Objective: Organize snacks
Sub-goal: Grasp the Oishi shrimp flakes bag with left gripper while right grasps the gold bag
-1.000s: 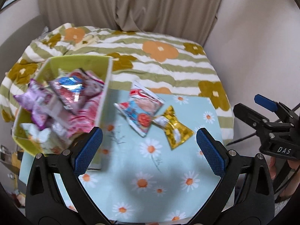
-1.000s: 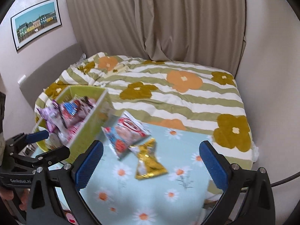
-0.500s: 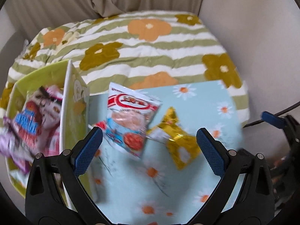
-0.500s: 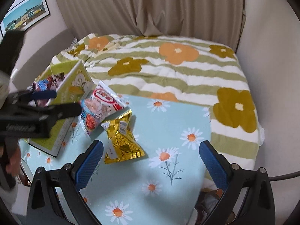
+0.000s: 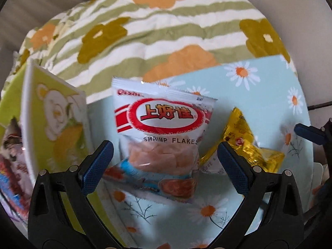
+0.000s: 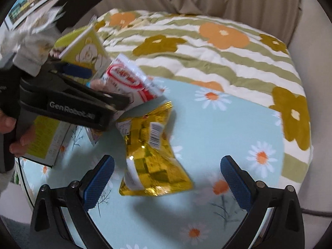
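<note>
Left wrist: left gripper [image 5: 165, 158], right gripper [image 6: 166, 176] spread wide, empty; shrimp flakes bag [image 5: 164, 137] beside green box [image 5: 56, 120].

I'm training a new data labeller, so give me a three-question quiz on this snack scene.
1. True or false: the left gripper has its jaws open around the shrimp flakes bag.
2. Which snack lies ahead of the right gripper? A gold packet B purple packet
3. Fill in: the green box has a ___ printed on its side.

Key: 1 true; 2 A; 3 bear
</note>
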Tool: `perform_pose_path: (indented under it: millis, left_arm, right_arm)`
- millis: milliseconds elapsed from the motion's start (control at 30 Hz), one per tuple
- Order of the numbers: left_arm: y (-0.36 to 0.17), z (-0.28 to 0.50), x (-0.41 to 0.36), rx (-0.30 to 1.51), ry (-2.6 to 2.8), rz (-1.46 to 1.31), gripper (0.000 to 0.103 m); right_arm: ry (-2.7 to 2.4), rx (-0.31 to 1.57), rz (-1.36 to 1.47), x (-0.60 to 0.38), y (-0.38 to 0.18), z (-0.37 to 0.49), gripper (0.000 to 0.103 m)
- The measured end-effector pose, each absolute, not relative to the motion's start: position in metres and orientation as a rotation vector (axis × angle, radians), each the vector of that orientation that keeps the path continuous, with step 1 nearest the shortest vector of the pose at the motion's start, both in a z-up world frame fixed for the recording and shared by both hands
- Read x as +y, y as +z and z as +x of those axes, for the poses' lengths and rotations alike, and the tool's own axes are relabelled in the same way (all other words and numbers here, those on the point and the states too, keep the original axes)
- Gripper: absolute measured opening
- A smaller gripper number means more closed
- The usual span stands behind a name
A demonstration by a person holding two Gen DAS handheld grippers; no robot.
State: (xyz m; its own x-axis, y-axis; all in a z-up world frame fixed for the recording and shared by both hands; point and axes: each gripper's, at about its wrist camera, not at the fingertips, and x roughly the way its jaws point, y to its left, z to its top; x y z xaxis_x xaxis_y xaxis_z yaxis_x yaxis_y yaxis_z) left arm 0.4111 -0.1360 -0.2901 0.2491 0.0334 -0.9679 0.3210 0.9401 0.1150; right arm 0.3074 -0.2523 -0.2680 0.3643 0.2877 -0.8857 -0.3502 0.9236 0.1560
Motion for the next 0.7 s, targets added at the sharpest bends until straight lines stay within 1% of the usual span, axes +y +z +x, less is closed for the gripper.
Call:
perform_pose_path:
  millis: [200,233,300,333,367,400,467,500,533,600,633,667,700]
  left_arm:
    - [-0.314,0.423,-0.127,1.365,-0.190,0.300,0.100]
    - [-0.317,0.424,-0.127,1.372,-0.194,0.299,0.099]
    - [-0.323,0.425,-0.126,1.383,-0.206,0.291,0.089]
    - [-0.326,0.425,-0.126,1.391,-0.214,0.284,0.084]
    - [-0.327,0.425,-0.125,1.385,-0.215,0.279,0.083]
    - [-0.327,0.425,-0.125,1.378,-0.215,0.277,0.082]
    - [-0.325,0.423,-0.125,1.363,-0.214,0.284,0.075]
    - [-0.323,0.421,-0.125,1.354,-0.216,0.283,0.072]
    - [-0.321,0.420,-0.125,1.345,-0.214,0.286,0.068]
    - [-0.318,0.418,-0.125,1.334,-0.211,0.286,0.066]
    - [-0.317,0.418,-0.125,1.331,-0.208,0.280,0.064]
    - [-0.316,0.417,-0.124,1.327,-0.204,0.274,0.062]
    - [-0.314,0.416,-0.123,1.322,-0.202,0.267,0.061]
  right_arm:
    - [0.446,1.150,-0.130,-0.233,-0.288,0.317,0.101]
    - [0.448,1.155,-0.137,-0.231,-0.290,0.319,0.098]
    - [0.451,1.165,-0.154,-0.228,-0.294,0.321,0.093]
    - [0.453,1.168,-0.159,-0.227,-0.296,0.322,0.089]
    - [0.455,1.174,-0.165,-0.226,-0.298,0.323,0.084]
    - [0.455,1.179,-0.169,-0.224,-0.300,0.324,0.083]
    - [0.455,1.186,-0.173,-0.223,-0.304,0.325,0.074]
    - [0.456,1.191,-0.175,-0.223,-0.306,0.325,0.073]
    - [0.452,1.181,-0.184,-0.222,-0.305,0.324,0.070]
    - [0.449,1.170,-0.208,-0.220,-0.304,0.324,0.060]
    - [0.448,1.162,-0.226,-0.218,-0.303,0.323,0.051]
    - [0.451,1.158,-0.234,-0.217,-0.303,0.324,0.046]
    - [0.451,1.156,-0.238,-0.218,-0.302,0.324,0.045]
